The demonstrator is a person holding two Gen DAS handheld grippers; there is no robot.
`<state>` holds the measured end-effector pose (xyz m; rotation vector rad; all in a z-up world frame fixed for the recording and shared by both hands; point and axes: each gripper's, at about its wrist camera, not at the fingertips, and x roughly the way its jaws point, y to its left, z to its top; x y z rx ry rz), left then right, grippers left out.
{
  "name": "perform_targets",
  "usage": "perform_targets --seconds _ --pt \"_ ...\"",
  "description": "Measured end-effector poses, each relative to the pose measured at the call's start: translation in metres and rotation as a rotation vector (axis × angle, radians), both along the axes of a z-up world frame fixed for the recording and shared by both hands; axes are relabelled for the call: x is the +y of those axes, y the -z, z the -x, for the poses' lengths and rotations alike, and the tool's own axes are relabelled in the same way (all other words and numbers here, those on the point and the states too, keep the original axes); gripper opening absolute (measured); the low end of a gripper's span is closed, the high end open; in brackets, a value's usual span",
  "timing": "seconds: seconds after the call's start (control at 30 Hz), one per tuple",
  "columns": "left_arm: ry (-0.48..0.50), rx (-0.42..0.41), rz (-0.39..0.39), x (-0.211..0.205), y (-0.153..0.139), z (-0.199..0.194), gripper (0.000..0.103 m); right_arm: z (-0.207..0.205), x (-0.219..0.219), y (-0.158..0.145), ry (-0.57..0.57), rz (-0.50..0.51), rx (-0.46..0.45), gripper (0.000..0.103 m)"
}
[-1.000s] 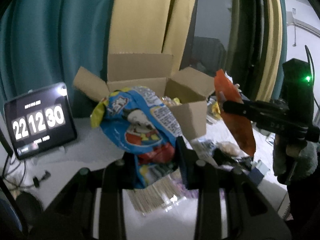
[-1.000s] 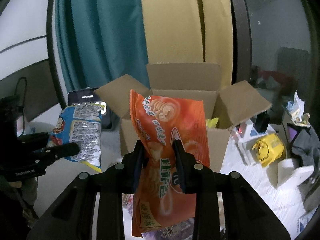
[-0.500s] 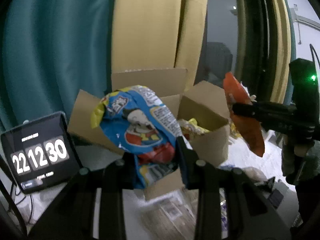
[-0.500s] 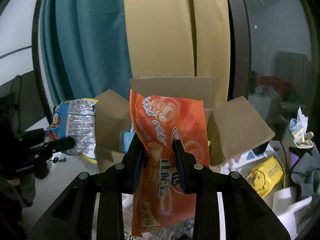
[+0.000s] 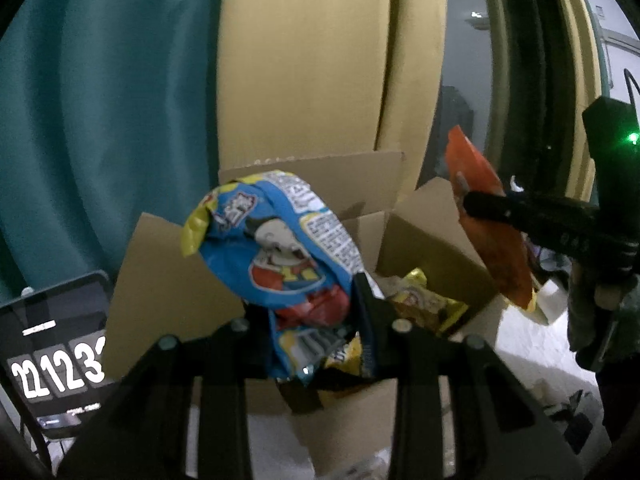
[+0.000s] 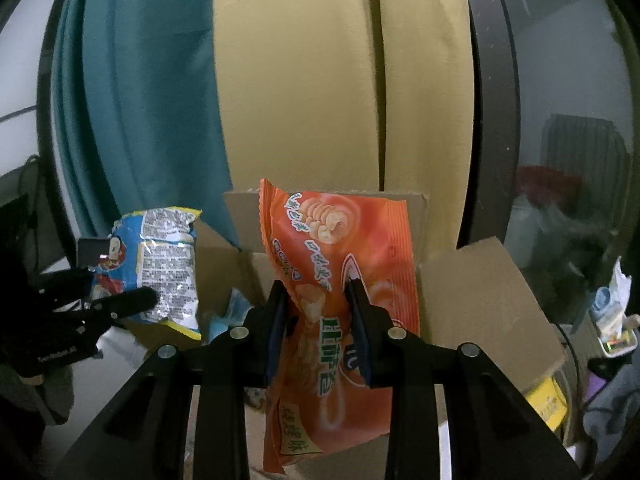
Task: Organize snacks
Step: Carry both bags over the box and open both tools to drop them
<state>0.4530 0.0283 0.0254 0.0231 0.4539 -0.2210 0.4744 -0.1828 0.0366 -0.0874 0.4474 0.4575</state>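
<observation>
One open cardboard box (image 5: 436,248) seen on table (image 5: 532,344), flaps spread; yellow snack packets (image 5: 424,300) seen inside, exact count unclear. Two snack bags held in air at box: blue cartoon snack bag (image 5: 276,248) pinched by left hand-held gripper (image 5: 308,320) over box opening; orange snack bag (image 6: 340,280) pinched by right hand-held gripper (image 6: 316,308) just before box. One clock display (image 5: 52,356) seen left of box.
</observation>
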Motion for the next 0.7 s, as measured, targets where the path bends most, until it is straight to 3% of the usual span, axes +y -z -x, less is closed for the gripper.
perform_targets --seconds 0.27,0.53,0.6,0.7 --pt "-0.005 0.032 -0.031 -0.008 0.007 -0.038 0.033 -0.046 0.008 0.007 0.007 0.007 0.003 0.032" --pt "-0.032 0.064 -0.013 -0.002 0.013 -0.068 0.037 -0.078 0.012 0.012 0.047 -0.005 0.021 0.032" --pt "-0.034 0.065 0.002 0.0 0.014 -0.071 0.052 -0.091 0.012 0.012 0.056 -0.012 0.03 0.032" --pt "-0.045 0.053 0.014 0.004 0.011 -0.07 0.066 -0.101 0.015 0.012 0.059 -0.018 0.05 0.036"
